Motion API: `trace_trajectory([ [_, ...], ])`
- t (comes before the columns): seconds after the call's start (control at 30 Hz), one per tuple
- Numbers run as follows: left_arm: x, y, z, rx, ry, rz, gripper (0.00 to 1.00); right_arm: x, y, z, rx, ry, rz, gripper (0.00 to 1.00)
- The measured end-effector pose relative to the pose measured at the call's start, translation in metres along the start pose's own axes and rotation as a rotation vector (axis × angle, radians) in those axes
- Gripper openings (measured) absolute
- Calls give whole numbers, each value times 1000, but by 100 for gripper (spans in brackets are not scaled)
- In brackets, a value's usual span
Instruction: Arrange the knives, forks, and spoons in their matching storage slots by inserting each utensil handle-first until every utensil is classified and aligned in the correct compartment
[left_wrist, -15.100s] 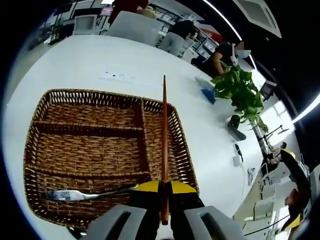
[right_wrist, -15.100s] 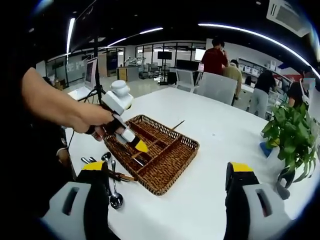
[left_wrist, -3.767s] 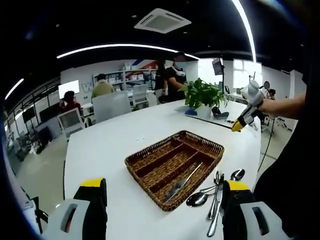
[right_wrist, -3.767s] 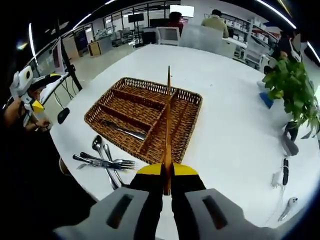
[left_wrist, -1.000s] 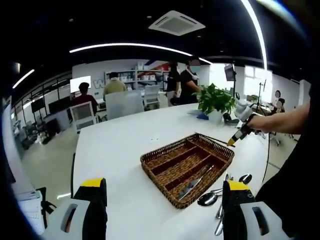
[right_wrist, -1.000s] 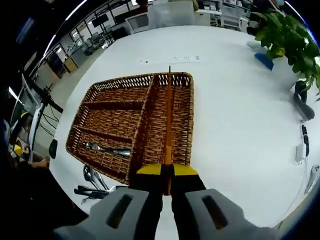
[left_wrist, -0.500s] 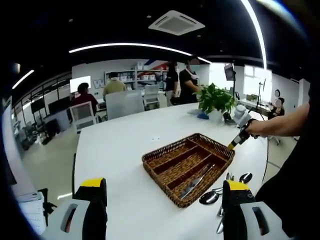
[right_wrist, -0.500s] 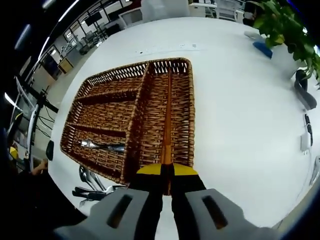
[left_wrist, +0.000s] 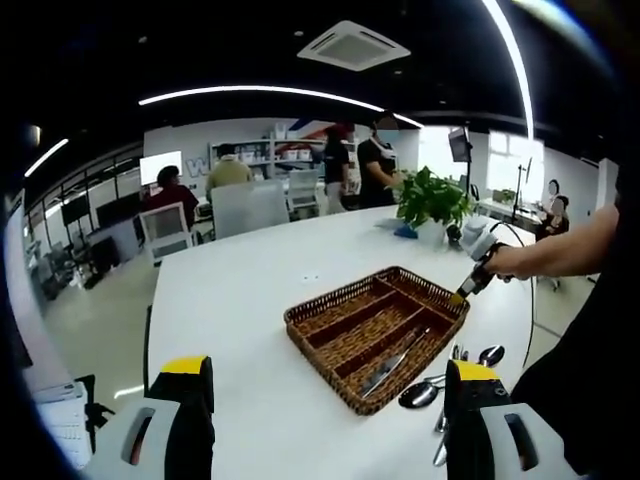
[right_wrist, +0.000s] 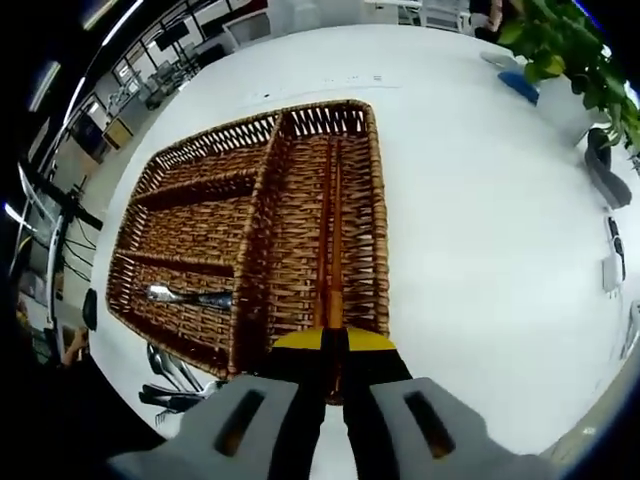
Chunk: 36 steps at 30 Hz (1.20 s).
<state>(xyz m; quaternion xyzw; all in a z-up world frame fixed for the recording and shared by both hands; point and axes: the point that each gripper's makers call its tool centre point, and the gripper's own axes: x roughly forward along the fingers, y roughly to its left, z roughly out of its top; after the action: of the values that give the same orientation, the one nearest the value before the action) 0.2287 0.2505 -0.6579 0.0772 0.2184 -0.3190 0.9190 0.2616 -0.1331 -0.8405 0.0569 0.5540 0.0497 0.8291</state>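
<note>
right hand-held gripper (right_wrist: 334, 352) holds chopstick (right_wrist: 335, 250) over basket (right_wrist: 190, 215).

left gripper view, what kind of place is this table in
Probably an open-plan office: a big white table with office chairs, people standing beyond it, shelving behind, strip lights and a ceiling air vent.

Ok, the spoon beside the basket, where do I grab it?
Probably take the spoon by its thin handle, just behind the bowl. It lies flat on the table, so come straight down, jaws across the handle; farther along it seems to run among the other cutlery.
</note>
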Motion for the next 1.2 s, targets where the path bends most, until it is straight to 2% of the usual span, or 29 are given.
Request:
trace_trajectory([
  [0.17,-1,-1,-2,-3,2,3,100,7,2,-3,-1,14,11,2],
  [0.47,-4,1,-1,-1,1,9,100,23,4,-8,-39,47,-23,2],
  [0.63,-5,1,-4,-2,8,7,100,24,4,-7,-15,52,-7,2],
  [0.7,-4,-2,-5,5,15,-2,100,27,5,-10,-43,63,-27,2],
  [0.9,-1,-3,-4,13,16,-5,100,34,10,-9,-66,59,-25,2],
  [0.97,-1,-3,-4,18,16,-6,100,34,11,-9,-130,63,-30,2],
  [1.2,2,-6,-5,19,20,-10,100,34,9,-9,-92,47,-6,3],
])
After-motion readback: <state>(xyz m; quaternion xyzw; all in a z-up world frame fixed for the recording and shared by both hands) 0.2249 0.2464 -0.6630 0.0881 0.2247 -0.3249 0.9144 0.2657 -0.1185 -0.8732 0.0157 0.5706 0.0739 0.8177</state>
